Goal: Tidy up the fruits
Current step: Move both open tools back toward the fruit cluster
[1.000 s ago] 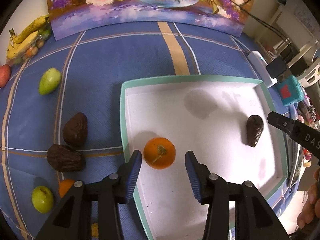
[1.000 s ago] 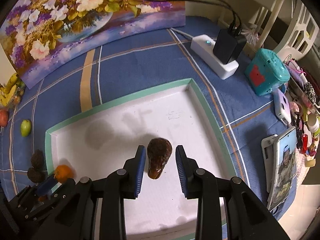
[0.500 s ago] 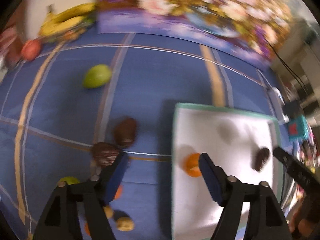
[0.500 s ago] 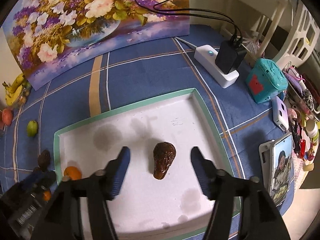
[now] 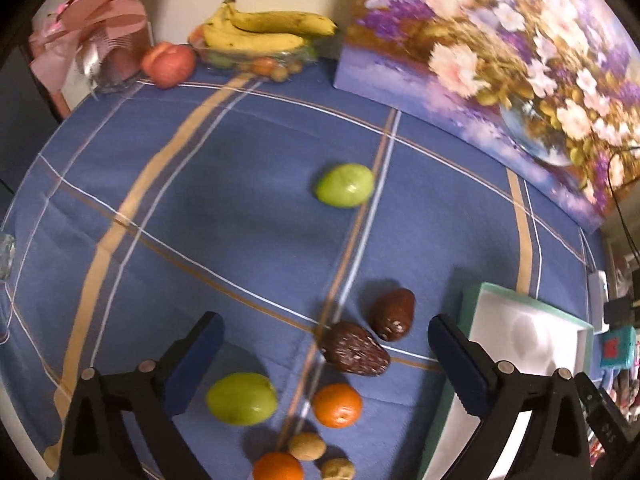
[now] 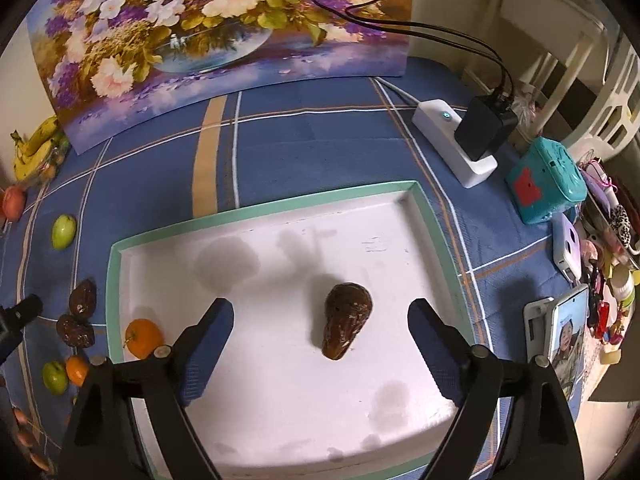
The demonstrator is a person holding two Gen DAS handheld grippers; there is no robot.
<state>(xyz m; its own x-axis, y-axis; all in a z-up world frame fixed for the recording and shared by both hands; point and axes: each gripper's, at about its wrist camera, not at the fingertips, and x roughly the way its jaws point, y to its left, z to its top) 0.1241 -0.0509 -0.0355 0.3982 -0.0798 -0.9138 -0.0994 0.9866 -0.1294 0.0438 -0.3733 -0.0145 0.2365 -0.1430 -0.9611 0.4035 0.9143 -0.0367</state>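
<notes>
My left gripper (image 5: 323,320) hangs over the blue cloth, its jaws opening wide with nothing pressed between them. Below it lie two brown fruits (image 5: 394,314) (image 5: 354,354), a green fruit (image 5: 242,398) and an orange (image 5: 337,405). Another green fruit (image 5: 346,190) sits farther back. My right gripper (image 6: 320,305) is above the white tray (image 6: 256,210), jaws opening, clear of the brown fruit (image 6: 346,320) lying between them. An orange (image 6: 143,338) rests in the tray's near left corner.
A flower painting (image 5: 500,60) stands along the back. Bananas (image 5: 264,32), a red fruit (image 5: 168,64) and a pink gift box (image 5: 92,32) are at the far left. A power strip (image 6: 456,144), teal camera (image 6: 546,180) and phone (image 6: 568,336) crowd the tray's right.
The left jaws spread and swung left from the orange in the tray to the loose fruit on the cloth. The right jaws opened off the brown fruit, which stays in the tray.
</notes>
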